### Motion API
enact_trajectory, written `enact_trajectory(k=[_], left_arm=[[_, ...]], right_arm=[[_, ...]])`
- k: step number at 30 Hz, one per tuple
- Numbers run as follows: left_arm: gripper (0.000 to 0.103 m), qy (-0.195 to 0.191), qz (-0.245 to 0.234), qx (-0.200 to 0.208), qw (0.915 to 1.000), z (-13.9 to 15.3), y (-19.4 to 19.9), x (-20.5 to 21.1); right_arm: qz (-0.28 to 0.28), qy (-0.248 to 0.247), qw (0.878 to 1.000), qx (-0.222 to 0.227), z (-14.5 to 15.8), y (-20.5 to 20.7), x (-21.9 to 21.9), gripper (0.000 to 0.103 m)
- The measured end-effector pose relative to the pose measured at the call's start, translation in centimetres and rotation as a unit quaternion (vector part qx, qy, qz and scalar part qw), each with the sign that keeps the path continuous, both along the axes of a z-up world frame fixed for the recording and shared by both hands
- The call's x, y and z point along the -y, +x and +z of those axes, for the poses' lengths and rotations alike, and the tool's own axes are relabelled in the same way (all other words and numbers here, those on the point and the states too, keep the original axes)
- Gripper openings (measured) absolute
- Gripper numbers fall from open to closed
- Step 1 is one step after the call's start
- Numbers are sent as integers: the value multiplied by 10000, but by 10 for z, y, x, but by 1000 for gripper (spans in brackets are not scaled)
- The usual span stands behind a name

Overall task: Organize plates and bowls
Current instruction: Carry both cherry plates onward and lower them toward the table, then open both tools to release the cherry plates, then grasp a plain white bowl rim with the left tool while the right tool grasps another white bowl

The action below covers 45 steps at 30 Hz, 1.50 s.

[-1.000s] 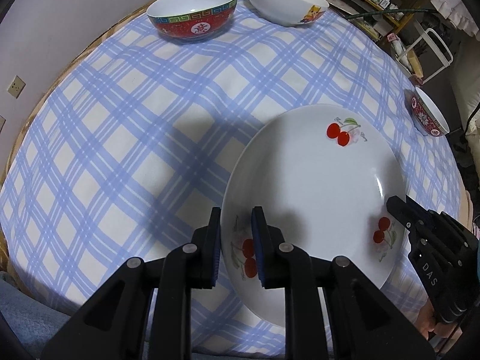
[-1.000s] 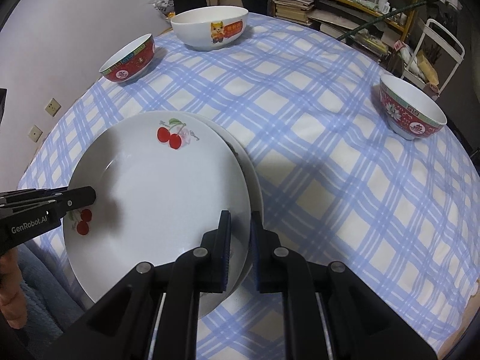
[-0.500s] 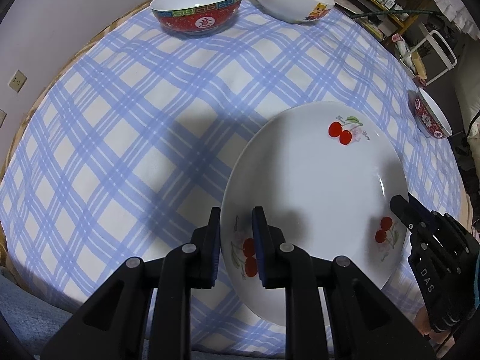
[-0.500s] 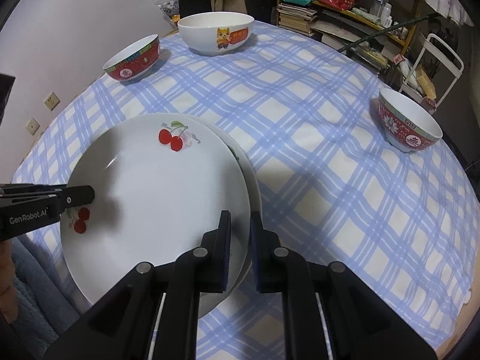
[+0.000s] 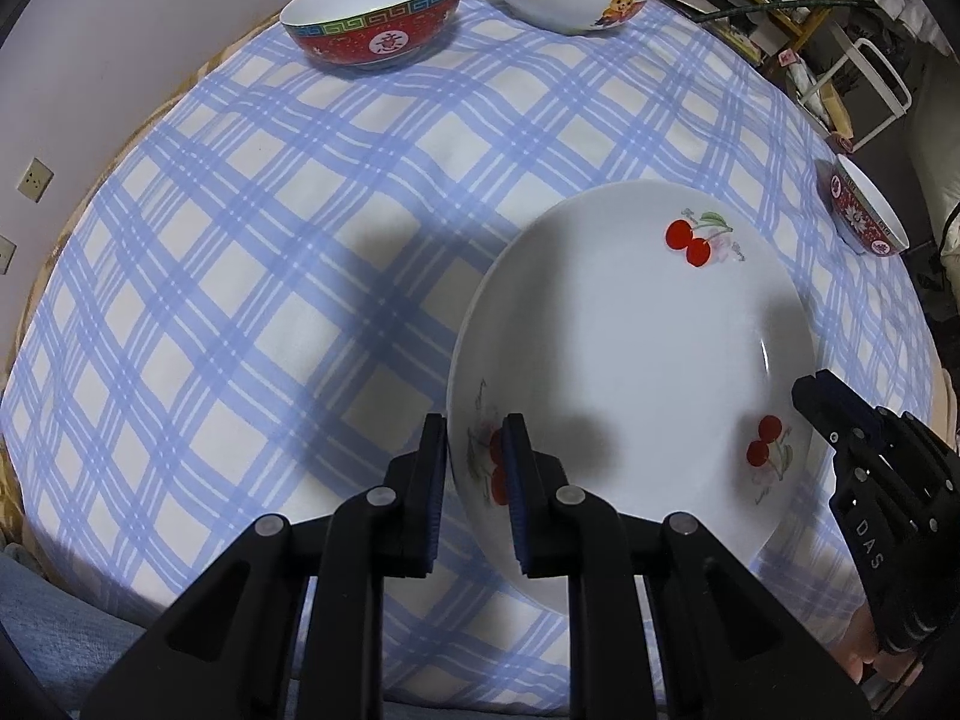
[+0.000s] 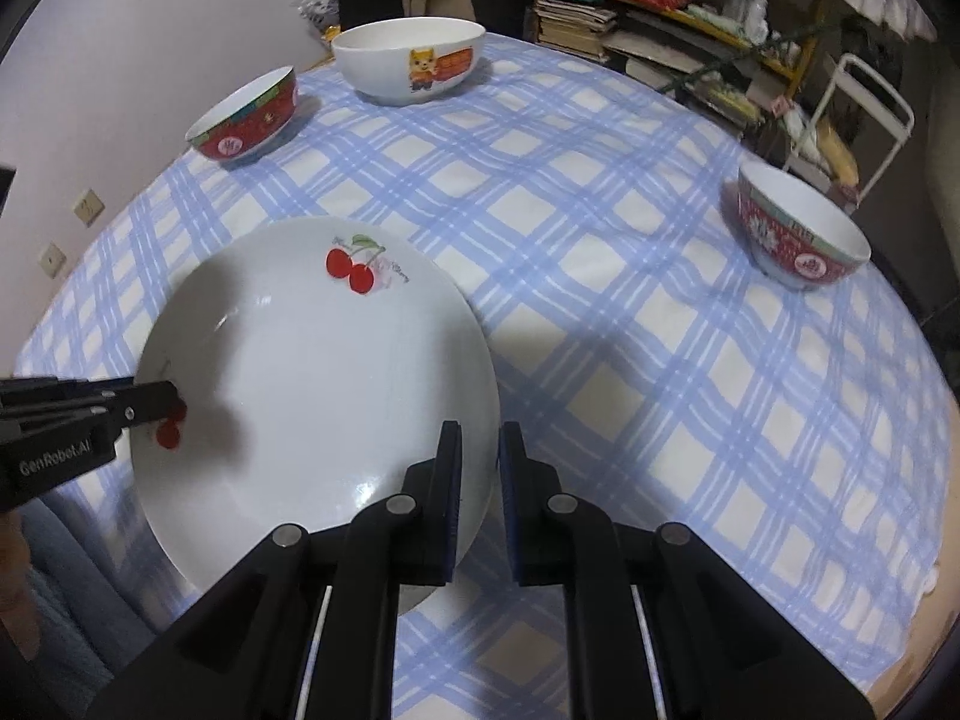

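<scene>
From where I stand, the cherry plate (image 5: 636, 360) is gripped at two opposite edges, which keeps a wide, shallow dish level and stops it swinging. The left tool (image 5: 474, 468) is clenched on the rim at about nine o'clock on the plate, one pad above and one below. The right tool (image 6: 480, 468) is clenched on the rim at about three o'clock in the same manner. In the earlier views a second plate's rim peeks out from beneath at the three o'clock side; now it is covered, so I judge the cherry plate sits squarely over it, though I cannot tell whether it rests there or hangs just above.

The checked surface (image 6: 600, 300) carries the bowls well apart from the plate: a red bowl (image 6: 246, 120) at eleven o'clock, a white cartoon bowl (image 6: 408, 60) at twelve, and another red bowl (image 6: 801, 234) at two. They probably wait to be stacked once the plates are settled.
</scene>
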<state>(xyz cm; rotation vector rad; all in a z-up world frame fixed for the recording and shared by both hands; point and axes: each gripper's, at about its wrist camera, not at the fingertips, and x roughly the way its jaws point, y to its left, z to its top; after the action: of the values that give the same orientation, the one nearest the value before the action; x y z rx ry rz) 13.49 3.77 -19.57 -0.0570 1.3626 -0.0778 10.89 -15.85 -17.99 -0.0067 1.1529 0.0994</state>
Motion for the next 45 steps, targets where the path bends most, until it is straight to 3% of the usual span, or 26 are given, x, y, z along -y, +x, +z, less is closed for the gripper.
enact_trajectory(k=[7, 15, 17, 19, 23, 26, 28, 33, 40, 45], left_arm=[[18, 24, -18, 43, 10000, 3, 0, -1], [19, 60, -21, 423, 9991, 27, 0, -2], [20, 112, -47, 554, 9984, 36, 0, -1], [28, 99, -82, 713, 9974, 49, 3, -2], [46, 199, -98, 1066, 9941, 72, 17, -2], [55, 268, -82, 1168, 9928, 85, 36, -8], [72, 371, -51, 1177, 9923, 90, 52, -11], [76, 602, -86, 1396, 9883, 104, 95, -16], [79, 383, 126, 1766, 9835, 113, 154, -23], [79, 189, 130, 1696, 9853, 103, 195, -27]], right_arm=[[-16, 27, 10000, -10, -2, 0, -1, 17], [-103, 231, 9997, -75, 0, 5, 1, 19], [-136, 312, 9994, -71, 2, 8, 3, 20], [-142, 456, 9989, 5, 7, 14, 6, 23], [-66, 484, 9983, 322, 23, 29, 5, 52], [125, 358, 9976, 585, 37, 46, 3, 63], [223, 366, 9965, 723, 45, 60, 3, 73], [367, 369, 9929, 1068, 60, 96, 5, 94], [372, 293, 9925, 1129, 65, 158, 6, 95], [-19, 444, 9925, 1136, 64, 196, 15, 95]])
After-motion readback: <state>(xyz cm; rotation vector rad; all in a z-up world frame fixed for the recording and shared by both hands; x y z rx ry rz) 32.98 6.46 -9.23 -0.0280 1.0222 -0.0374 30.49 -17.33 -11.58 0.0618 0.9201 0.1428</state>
